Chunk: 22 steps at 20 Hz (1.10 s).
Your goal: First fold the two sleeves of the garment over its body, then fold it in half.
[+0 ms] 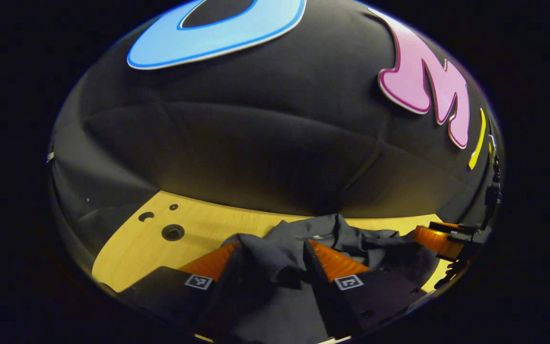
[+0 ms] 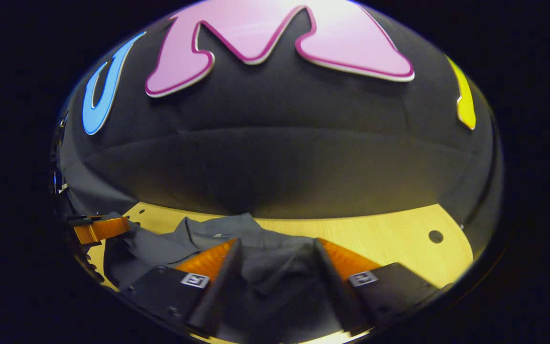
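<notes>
Dark garment [image 1: 303, 239] bunched on table [image 1: 132, 243], cloth between left gripper [image 1: 272, 246] fingers, jaws parted, grip unclear, right gripper [image 2: 275, 246] likewise over cloth, grip unclear.

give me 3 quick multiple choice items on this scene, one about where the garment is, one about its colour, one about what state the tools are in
1. Where does the garment lie?
A. on the wooden table
B. hung on the booth wall
C. on the floor

2. What colour is the garment?
A. white
B. dark grey
C. red

3. What state is the garment in?
A. folded into a neat flat rectangle
B. bunched and rumpled
C. rolled into a tube

Answers:
1 A: in the right gripper view the cloth rests on the light wooden table.
2 B: it reads dark grey in both views.
3 B: cloth heaps up between the fingers of the left tool and the right tool; whether the fingers press on it cannot be told.
</notes>
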Tool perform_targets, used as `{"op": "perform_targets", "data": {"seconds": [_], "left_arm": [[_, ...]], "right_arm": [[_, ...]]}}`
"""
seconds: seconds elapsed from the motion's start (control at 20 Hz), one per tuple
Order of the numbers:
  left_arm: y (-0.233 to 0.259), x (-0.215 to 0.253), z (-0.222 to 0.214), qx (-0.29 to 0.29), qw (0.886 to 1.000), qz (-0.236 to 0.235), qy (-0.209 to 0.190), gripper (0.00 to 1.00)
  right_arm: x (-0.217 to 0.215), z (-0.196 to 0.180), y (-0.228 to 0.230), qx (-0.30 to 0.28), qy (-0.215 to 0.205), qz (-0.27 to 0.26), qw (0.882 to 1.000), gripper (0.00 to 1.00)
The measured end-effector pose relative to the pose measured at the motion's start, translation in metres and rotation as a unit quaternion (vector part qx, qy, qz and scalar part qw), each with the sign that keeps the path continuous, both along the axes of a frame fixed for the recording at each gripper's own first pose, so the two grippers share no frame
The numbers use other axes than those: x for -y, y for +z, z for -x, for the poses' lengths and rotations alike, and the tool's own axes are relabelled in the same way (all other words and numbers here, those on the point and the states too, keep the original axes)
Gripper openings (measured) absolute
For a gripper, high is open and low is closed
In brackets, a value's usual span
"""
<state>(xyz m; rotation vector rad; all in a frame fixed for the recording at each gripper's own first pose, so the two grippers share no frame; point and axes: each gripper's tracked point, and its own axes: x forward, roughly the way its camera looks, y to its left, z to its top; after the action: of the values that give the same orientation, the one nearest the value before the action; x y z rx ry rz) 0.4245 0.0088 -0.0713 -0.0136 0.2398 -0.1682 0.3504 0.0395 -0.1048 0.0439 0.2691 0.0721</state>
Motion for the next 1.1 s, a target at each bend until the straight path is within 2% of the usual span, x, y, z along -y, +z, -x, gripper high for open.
{"op": "perform_targets", "data": {"seconds": [0.05, 0.1, 0.3, 0.4, 0.5, 0.55, 0.65, 0.7, 0.75, 0.85, 0.95, 1.1], "left_arm": [[0.016, -0.005, 0.008, 0.018, 1.0, -0.012, 0.006, 0.88], [0.03, -0.007, 0.02, 0.035, 0.999, -0.02, 0.004, 0.97], [0.092, -0.01, 0.09, 0.098, 0.995, -0.029, -0.008, 0.96], [0.122, -0.004, 0.158, 0.117, 0.993, 0.007, -0.033, 0.96], [0.138, -0.01, 0.211, 0.144, 0.988, 0.009, -0.044, 0.96], [0.138, -0.011, 0.235, 0.154, 0.987, 0.008, -0.051, 0.96], [0.121, -0.029, 0.3, 0.144, 0.988, 0.006, -0.056, 0.96], [0.118, -0.033, 0.325, 0.143, 0.988, 0.01, -0.054, 1.0], [0.117, -0.039, 0.34, 0.145, 0.988, 0.009, -0.048, 0.96], [0.117, -0.05, 0.376, 0.157, 0.987, 0.016, -0.034, 0.96], [0.102, -0.066, 0.414, 0.165, 0.986, 0.035, -0.009, 0.96], [0.077, -0.074, 0.444, 0.149, 0.989, 0.014, -0.005, 0.96]], "right_arm": [[0.003, 0.012, 0.014, 0.013, -0.007, 0.004, 1.0, 1.0], [0.004, 0.022, 0.027, 0.025, -0.014, 0.008, 1.0, 0.99], [0.003, 0.071, 0.075, 0.059, -0.032, 0.018, 0.998, 0.99], [-0.005, 0.126, 0.111, 0.083, -0.027, 0.017, 0.996, 1.0], [-0.015, 0.168, 0.127, 0.097, -0.015, 0.01, 0.995, 0.99], [-0.022, 0.19, 0.132, 0.102, -0.012, 0.01, 0.995, 0.99], [-0.042, 0.266, 0.141, 0.121, -0.003, 0.016, 0.992, 0.99], [-0.048, 0.29, 0.145, 0.127, 0.0, 0.017, 0.992, 0.99], [-0.052, 0.307, 0.147, 0.134, 0.003, 0.019, 0.991, 0.99], [-0.057, 0.344, 0.151, 0.143, 0.005, 0.023, 0.989, 1.0], [-0.054, 0.385, 0.151, 0.157, -0.021, 0.015, 0.987, 0.99], [-0.063, 0.427, 0.114, 0.109, -0.012, -0.008, 0.994, 0.99]]}}
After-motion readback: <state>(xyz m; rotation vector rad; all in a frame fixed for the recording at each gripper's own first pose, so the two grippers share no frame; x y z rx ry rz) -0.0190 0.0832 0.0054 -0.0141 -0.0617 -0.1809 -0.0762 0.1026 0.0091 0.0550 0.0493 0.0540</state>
